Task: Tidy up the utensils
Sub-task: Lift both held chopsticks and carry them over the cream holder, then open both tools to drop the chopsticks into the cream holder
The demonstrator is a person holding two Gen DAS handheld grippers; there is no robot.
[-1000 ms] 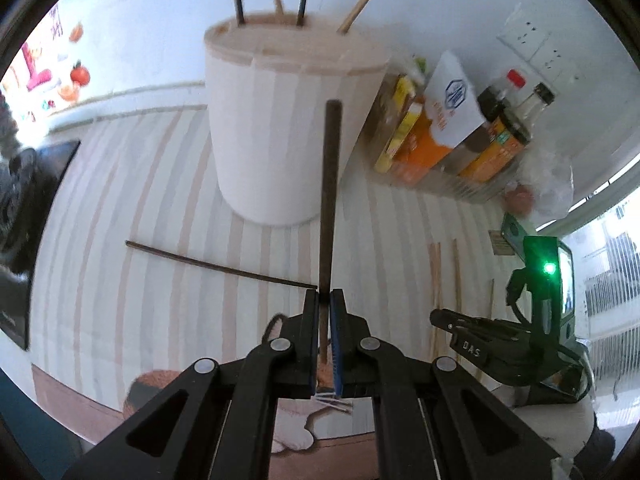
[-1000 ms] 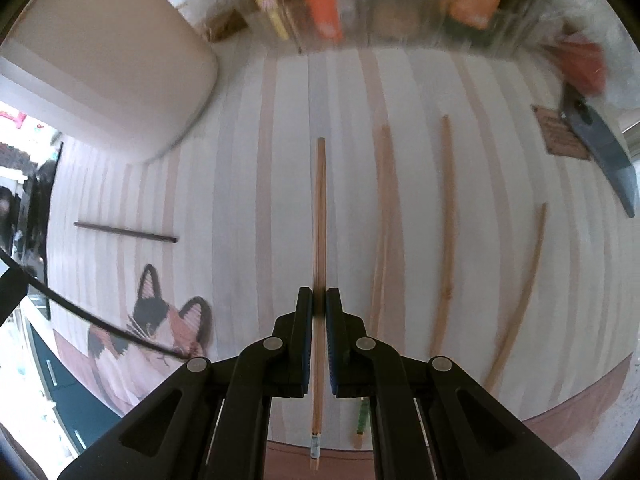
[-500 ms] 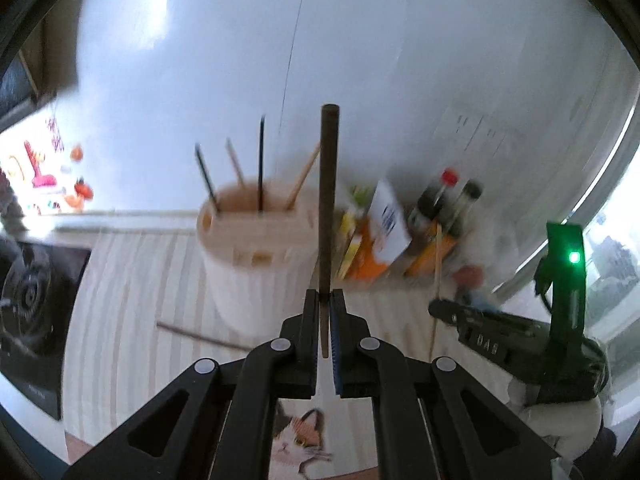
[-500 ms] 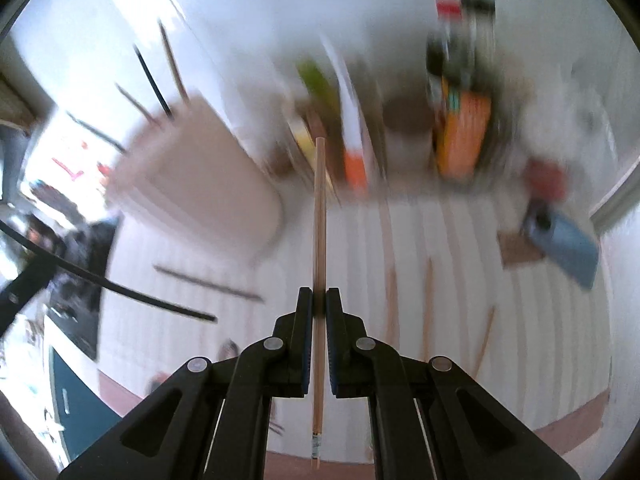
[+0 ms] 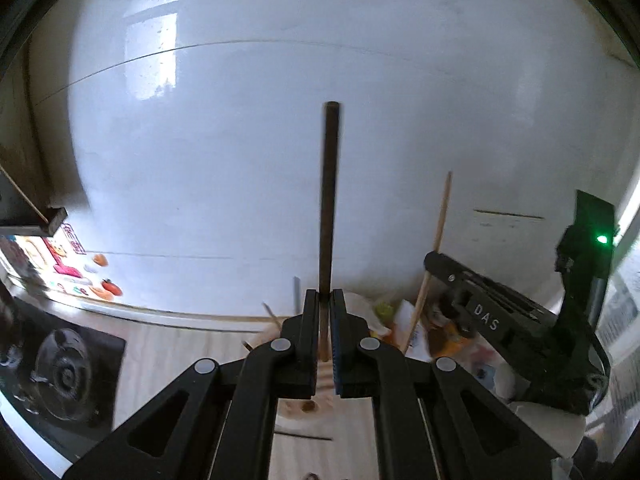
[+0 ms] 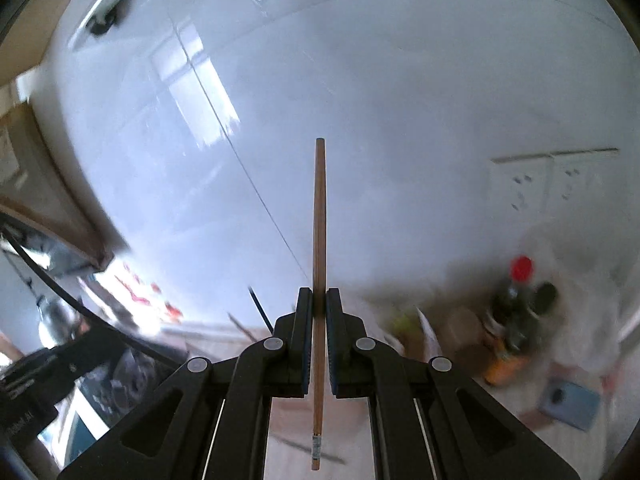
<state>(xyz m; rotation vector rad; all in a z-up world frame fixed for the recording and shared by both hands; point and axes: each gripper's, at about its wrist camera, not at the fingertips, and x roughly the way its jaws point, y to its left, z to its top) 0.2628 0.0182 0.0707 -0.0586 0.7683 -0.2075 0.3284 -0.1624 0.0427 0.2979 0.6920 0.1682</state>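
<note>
My left gripper (image 5: 325, 294) is shut on a dark chopstick (image 5: 329, 200) that stands up against the white wall. In the left wrist view the right gripper (image 5: 430, 259) shows at the right, raised, with a light wooden chopstick (image 5: 440, 224) in it. In the right wrist view my right gripper (image 6: 319, 292) is shut on that light wooden chopstick (image 6: 319, 220), which runs up past the jaws and down below them. The pale wooden holder (image 5: 304, 404) lies mostly hidden under the left fingers; a dark chopstick (image 6: 258, 308) in it pokes up left of the right jaws.
Sauce bottles (image 6: 516, 312) and packets (image 5: 404, 316) crowd the back right of the counter. A phone (image 6: 570, 400) lies at the right. A black stove (image 5: 64, 372) sits at the left. One dark chopstick (image 5: 302, 436) lies on the pale striped counter (image 5: 168, 360).
Both grippers have risen high above the counter with their chopsticks and tilted up, so the views now show mostly wall. The holder has dropped to the bottom of the views.
</note>
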